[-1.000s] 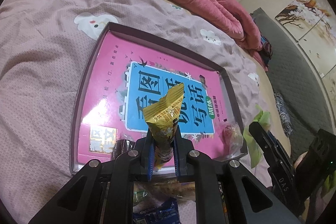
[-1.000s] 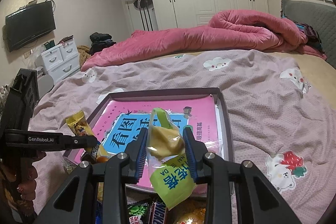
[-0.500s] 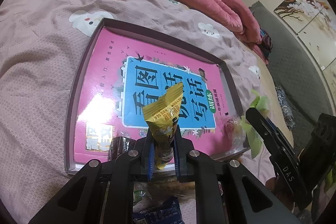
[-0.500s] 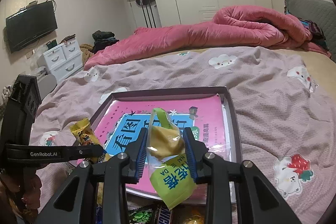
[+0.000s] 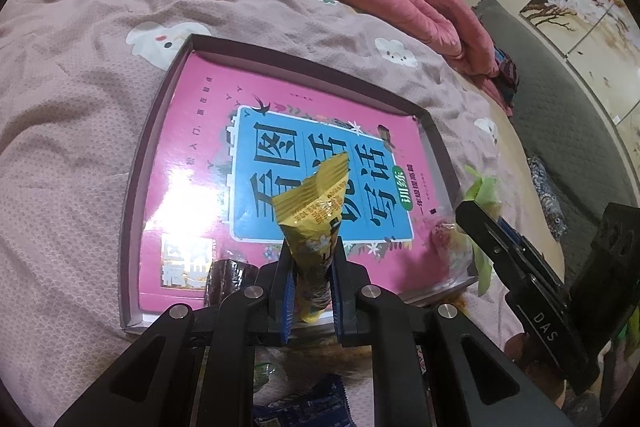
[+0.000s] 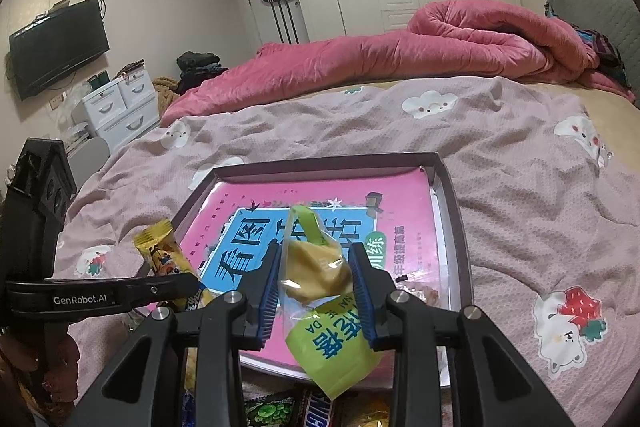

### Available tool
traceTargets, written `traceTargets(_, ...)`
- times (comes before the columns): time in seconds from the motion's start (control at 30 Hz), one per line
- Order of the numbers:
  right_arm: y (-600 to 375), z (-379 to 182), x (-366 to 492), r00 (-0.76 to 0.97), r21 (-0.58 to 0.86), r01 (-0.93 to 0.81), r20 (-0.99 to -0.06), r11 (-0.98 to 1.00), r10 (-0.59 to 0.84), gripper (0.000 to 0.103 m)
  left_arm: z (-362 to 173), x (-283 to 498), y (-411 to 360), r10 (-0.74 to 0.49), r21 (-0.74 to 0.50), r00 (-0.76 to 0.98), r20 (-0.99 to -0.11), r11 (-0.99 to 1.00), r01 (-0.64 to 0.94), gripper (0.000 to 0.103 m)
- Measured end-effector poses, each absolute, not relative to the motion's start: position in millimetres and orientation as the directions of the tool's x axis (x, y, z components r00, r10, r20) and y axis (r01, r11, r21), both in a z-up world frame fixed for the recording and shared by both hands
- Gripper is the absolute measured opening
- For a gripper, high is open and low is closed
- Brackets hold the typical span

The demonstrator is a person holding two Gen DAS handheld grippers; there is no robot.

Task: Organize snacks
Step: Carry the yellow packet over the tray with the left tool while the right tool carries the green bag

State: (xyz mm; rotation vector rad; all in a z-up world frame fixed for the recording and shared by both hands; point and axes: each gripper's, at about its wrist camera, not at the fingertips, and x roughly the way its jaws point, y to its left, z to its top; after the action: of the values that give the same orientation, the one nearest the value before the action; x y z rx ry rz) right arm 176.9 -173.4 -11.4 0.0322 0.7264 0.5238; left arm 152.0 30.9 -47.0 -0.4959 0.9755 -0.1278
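My left gripper (image 5: 310,267) is shut on a yellow snack bar (image 5: 314,215) that stands upright over the near edge of a dark tray (image 5: 138,163). A pink and blue book (image 5: 280,163) lines the tray. A dark brown wrapped snack (image 5: 226,279) lies at the tray's near left. My right gripper (image 6: 314,283) is shut on a clear packet with a yellow pastry and green label (image 6: 320,291), held over the tray's (image 6: 454,219) near edge. The left gripper (image 6: 176,283) with the yellow bar (image 6: 162,255) shows at the left of the right wrist view.
The tray sits on a bed with a pink cloud-print sheet (image 6: 520,155). A rolled pink quilt (image 6: 420,43) lies at the far side. Several loose snacks (image 6: 288,409) lie below my grippers. A small wrapped sweet (image 5: 444,235) rests at the tray's near right corner.
Both views have drifted slightly, with the tray showing a little farther up in the left wrist view. Both grips are unchanged.
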Motion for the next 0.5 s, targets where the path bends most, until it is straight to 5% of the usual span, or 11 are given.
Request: traceTargets(0.5, -174.4, -20.1, 175.8, 0.603, 0.207, -0.443, -0.651, 0.872, 0.461, 0.034, -53.4, 149.9, 27.5, -0.329, -0.464, 0.553, -0.766, 0.878, -0.121, 0.016)
